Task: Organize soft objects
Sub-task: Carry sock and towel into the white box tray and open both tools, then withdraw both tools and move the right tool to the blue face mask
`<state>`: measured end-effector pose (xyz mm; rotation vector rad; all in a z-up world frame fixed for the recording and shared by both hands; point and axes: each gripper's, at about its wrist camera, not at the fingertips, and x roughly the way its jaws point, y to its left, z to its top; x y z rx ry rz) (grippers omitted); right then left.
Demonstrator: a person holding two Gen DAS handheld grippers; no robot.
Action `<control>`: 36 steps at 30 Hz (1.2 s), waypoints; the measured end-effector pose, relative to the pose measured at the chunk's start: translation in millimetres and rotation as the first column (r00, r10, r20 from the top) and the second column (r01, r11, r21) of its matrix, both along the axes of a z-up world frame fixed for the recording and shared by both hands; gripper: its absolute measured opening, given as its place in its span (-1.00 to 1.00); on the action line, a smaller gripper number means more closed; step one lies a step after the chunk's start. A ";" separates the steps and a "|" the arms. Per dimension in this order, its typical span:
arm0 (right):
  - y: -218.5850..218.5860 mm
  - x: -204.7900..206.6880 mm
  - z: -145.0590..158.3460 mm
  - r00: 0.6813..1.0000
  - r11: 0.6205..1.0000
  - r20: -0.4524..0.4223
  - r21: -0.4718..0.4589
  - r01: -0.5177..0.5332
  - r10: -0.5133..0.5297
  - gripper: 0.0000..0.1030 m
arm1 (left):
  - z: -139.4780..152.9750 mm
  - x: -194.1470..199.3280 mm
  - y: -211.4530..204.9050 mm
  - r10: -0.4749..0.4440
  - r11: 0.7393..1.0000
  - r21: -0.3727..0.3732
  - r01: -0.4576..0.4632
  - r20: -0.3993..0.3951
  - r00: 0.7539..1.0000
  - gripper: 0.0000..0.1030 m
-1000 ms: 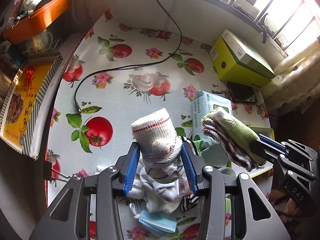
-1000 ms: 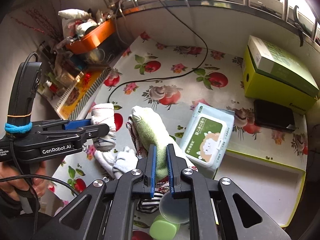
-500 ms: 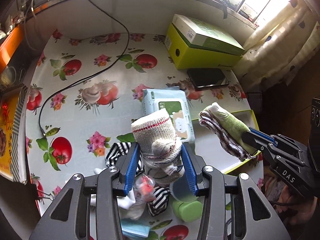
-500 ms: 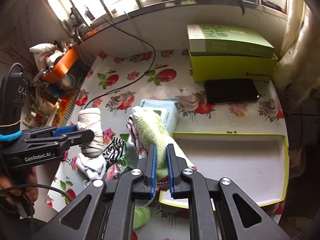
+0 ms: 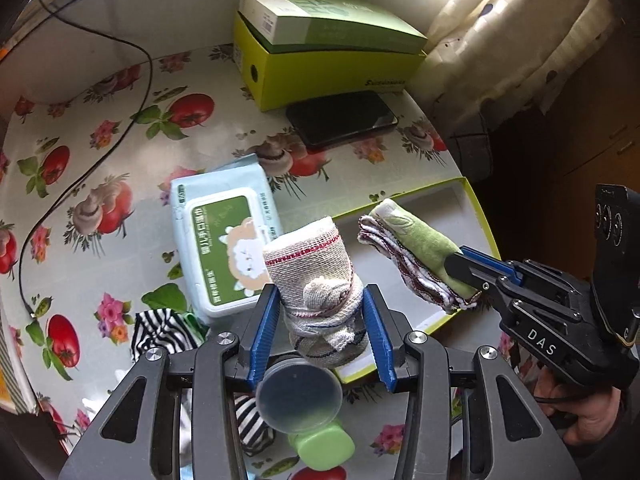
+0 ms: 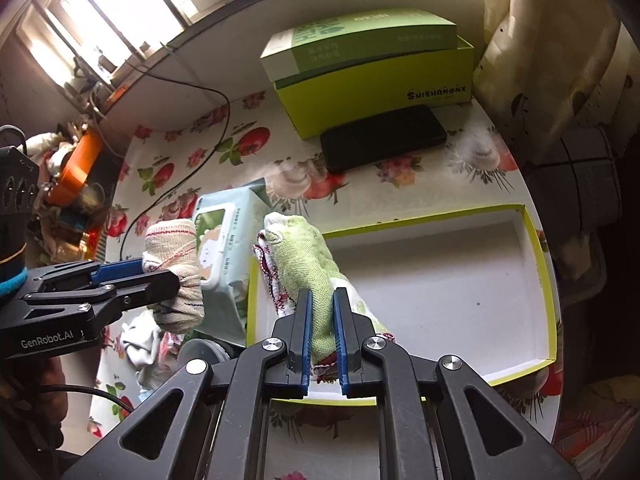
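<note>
Both gripped bundles, rolled sock (image 5: 316,276) and green cloth (image 6: 308,264), overhang the tray rim (image 6: 536,240).

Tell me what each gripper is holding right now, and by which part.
The left gripper clamps the rolled beige sock bundle at its lower half. The right gripper pinches the folded green cloth near its lower end.

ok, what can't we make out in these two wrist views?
- Left wrist: the striped cloth and the grey-lidded green container are partly hidden behind the left gripper.
- Right wrist: the near wall of the shallow box is hidden by the right gripper.
- Both views: small print on the wipes pack is too small to read.
</note>
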<state>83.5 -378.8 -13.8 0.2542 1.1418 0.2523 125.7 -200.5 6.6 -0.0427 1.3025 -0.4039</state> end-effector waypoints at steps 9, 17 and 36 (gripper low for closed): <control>-22.5 -2.5 -29.4 0.995 0.997 -0.060 0.020 0.076 -0.074 -0.81 | -43.1 17.7 -42.1 -0.077 0.997 0.009 0.078 -0.076 0.994 -0.14; -20.9 3.5 -54.7 0.990 0.993 -0.093 0.051 0.108 -0.103 -0.81 | -64.9 26.8 -44.1 -0.054 0.998 0.027 0.057 -0.098 0.994 -0.12; 23.1 7.8 -41.2 0.996 0.991 -0.071 0.124 -0.052 0.061 -0.36 | -16.9 5.8 9.8 0.032 0.999 -0.022 -0.032 -0.009 0.999 -0.04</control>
